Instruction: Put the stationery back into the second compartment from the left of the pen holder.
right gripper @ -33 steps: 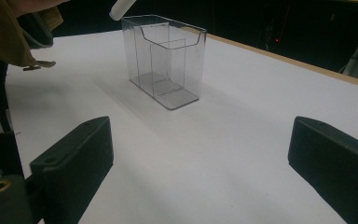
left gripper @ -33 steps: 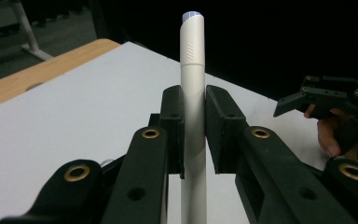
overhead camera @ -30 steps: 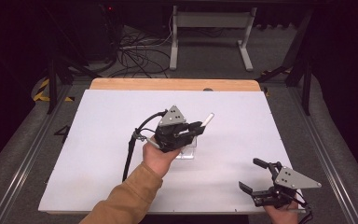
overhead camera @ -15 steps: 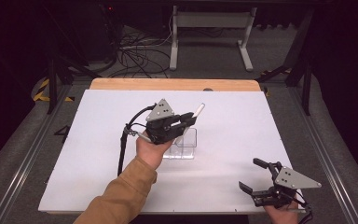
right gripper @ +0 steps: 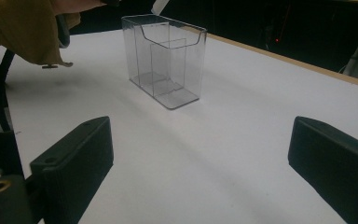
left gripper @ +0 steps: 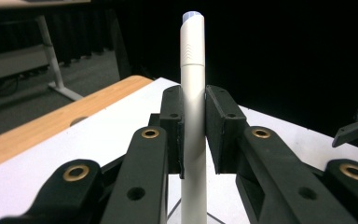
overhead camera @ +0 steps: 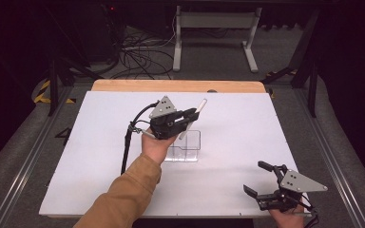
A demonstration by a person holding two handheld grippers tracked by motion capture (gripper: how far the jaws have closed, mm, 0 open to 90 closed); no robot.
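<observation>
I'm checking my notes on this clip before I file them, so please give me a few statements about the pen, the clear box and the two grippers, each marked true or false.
1. The left gripper is shut on a white pen. True.
2. The pen already stands inside the clear box. False: it is in the gripper's jaws, above the box.
3. The right gripper holds the box steady. False: its jaws stand wide open, apart from the box, near the table's front edge.
4. The box is empty. True.
5. The box has a divider inside. True.
</observation>
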